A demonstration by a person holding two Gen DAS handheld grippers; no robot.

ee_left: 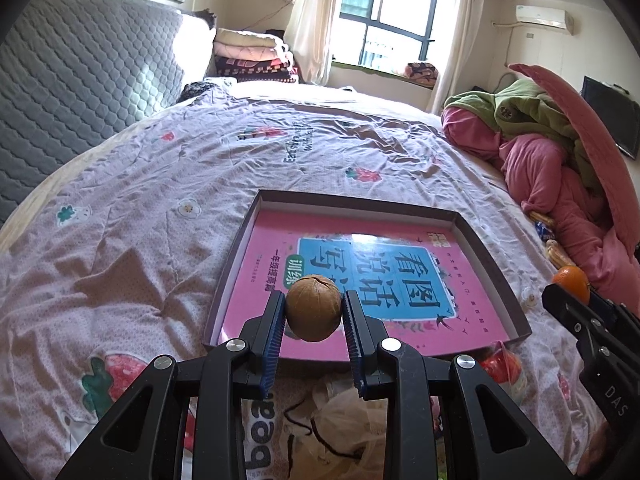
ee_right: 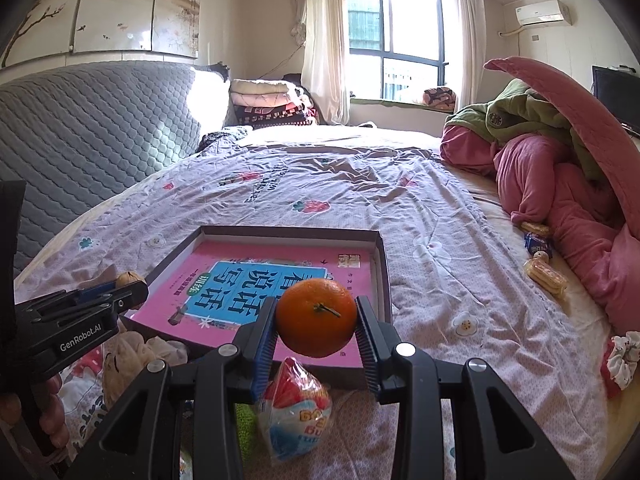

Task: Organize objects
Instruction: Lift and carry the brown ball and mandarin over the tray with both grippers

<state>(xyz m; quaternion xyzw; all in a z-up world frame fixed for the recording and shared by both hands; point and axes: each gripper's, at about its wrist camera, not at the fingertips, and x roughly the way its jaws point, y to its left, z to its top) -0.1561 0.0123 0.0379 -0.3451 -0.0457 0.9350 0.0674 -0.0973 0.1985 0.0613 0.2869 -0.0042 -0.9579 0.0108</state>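
My left gripper (ee_left: 314,312) is shut on a brown walnut (ee_left: 313,307) and holds it above the near edge of a shallow dark box (ee_left: 486,248) that contains a pink book (ee_left: 280,280). My right gripper (ee_right: 316,322) is shut on an orange (ee_right: 316,317), held above the near right part of the same box (ee_right: 382,264). The orange also shows at the right edge of the left wrist view (ee_left: 572,282). The walnut shows at the left of the right wrist view (ee_right: 129,279).
The box lies on a bed with a pink flowered sheet (ee_left: 160,208). A snack packet (ee_right: 296,404) and a mesh bag (ee_left: 340,420) lie near the front. Wrapped snacks (ee_right: 544,274) and a scrunchie (ee_right: 622,354) lie at right beside piled pink and green bedding (ee_right: 560,168).
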